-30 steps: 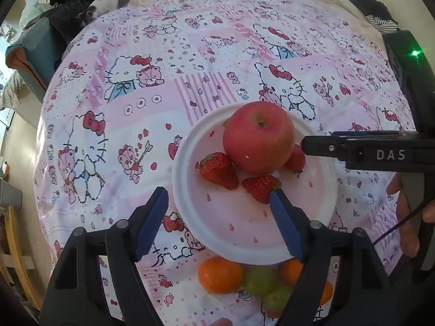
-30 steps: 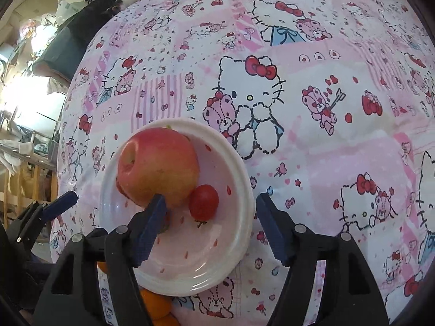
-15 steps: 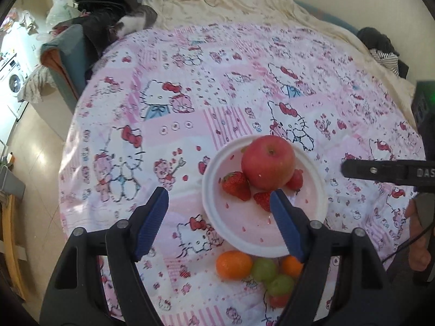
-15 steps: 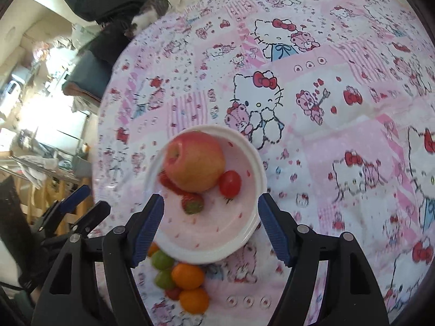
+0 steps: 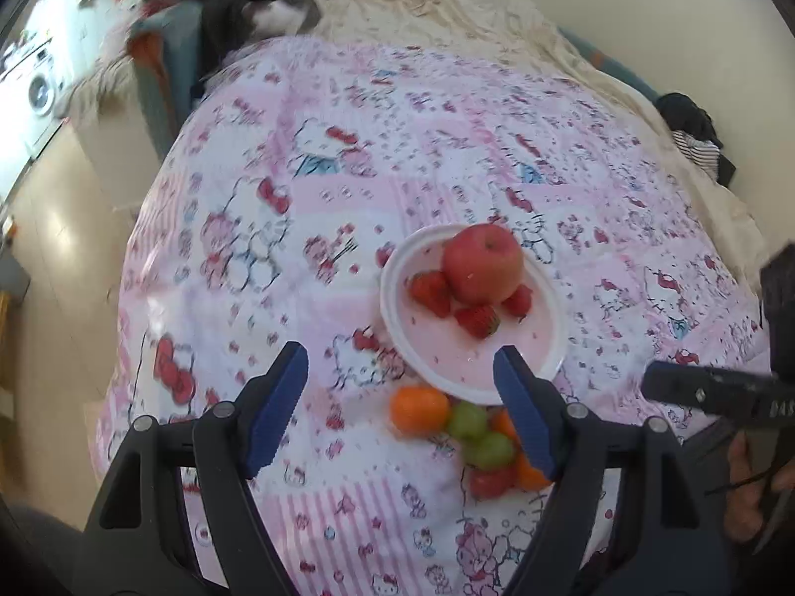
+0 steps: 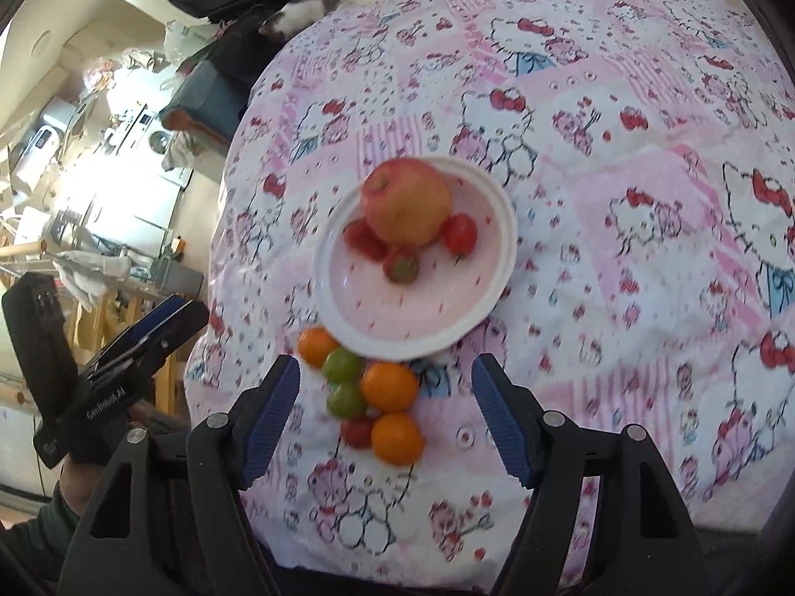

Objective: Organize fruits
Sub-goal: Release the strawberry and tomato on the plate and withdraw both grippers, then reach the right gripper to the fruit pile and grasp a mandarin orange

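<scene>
A white plate [image 5: 539, 328] [image 6: 489, 198] on the pink cartoon-print cloth holds a red apple [image 5: 482, 263] [image 6: 407, 201], two strawberries [image 5: 430, 293] [image 6: 400, 265] and a cherry tomato [image 6: 459, 233]. On the cloth by the plate's near rim lie oranges [image 5: 420, 409] [image 6: 390, 387], green fruits [image 5: 467, 419] [image 6: 343, 365] and a small red one [image 6: 357, 432]. My left gripper [image 5: 400, 380] hangs open and empty above the cloth, near the plate's front left. My right gripper [image 6: 385, 390] is open over the loose fruit, holding nothing.
The cloth covers a round table [image 5: 258, 486] whose edge drops to the floor on the left. A cat [image 6: 303, 12] and dark bags lie at the far edge. A washing machine [image 5: 37, 94] and shelves stand beyond. A hand [image 5: 745, 491] holds the other gripper at right.
Both grippers have risen and pulled back from the plate, so plate and fruit look smaller and the loose fruit pile has come into full view. Jaws stay apart.
</scene>
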